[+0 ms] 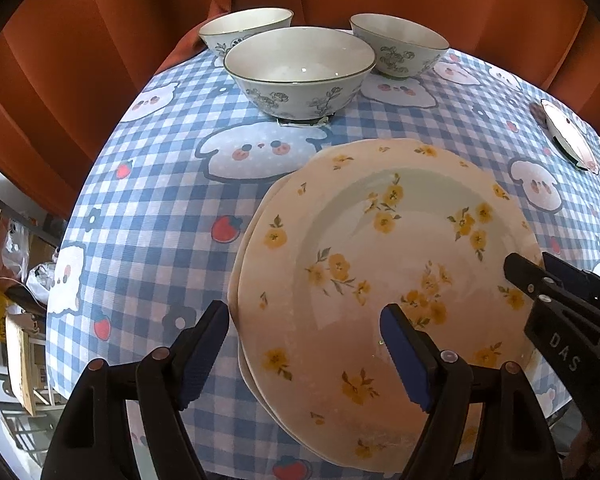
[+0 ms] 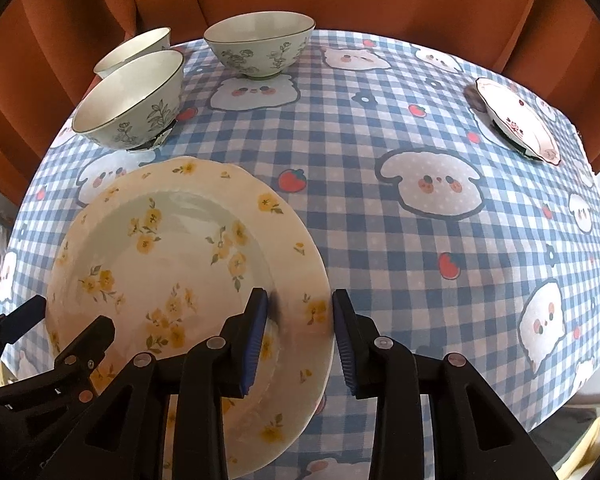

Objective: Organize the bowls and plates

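The surface, under a blue checked cloth with cartoon animals and strawberries, fills both views, with an orange curtain hanging behind its far edge. On the near left part of it lies the yellow-flowered plate, the largest dish here. From my left wrist view its rim sits on top of a second plate of the same cream colour, which peeks out along the left edge.

Three white bowls with grey-green flower prints stand at the far side. The nearest bowl is just beyond the plates, and the other two, the far left bowl and the far right bowl, stand behind it on either side. Well apart, at the far right edge, rests a small plate with a dark rim and red marks.

My left tool is spread wide, straddling the left rim of the flowered plate, one pad outside it and one above its well, neither pressing. My right tool straddles the plate's right rim with its jaws partly closed; they stand just beside the rim, and I cannot tell whether the pads touch it.
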Action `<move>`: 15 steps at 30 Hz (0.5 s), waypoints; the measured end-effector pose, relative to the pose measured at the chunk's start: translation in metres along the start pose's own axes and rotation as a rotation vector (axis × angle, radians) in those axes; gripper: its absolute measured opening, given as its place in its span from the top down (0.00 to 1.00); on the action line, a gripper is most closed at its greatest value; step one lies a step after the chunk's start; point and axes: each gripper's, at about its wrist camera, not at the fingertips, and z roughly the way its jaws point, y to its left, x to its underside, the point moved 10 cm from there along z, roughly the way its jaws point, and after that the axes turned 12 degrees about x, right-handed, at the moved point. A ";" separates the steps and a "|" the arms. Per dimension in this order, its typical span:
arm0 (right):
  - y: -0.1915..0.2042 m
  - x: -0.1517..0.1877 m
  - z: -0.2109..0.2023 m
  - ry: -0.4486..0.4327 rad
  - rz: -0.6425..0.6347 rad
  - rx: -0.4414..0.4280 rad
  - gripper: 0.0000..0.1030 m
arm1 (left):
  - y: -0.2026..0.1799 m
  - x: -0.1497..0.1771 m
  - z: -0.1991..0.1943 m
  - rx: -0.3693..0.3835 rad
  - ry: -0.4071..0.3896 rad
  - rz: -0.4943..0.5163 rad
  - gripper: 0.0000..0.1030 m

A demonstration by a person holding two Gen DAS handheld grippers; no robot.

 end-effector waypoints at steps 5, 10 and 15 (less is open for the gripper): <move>-0.001 0.001 0.000 0.020 0.013 -0.009 0.63 | -0.007 -0.003 -0.008 0.015 -0.015 0.015 0.23; -0.004 0.006 -0.009 0.042 0.022 -0.034 0.56 | -0.017 -0.005 -0.016 0.027 -0.021 0.034 0.23; -0.021 -0.002 -0.029 -0.026 0.037 -0.032 0.34 | -0.034 -0.011 -0.026 0.033 -0.052 0.049 0.22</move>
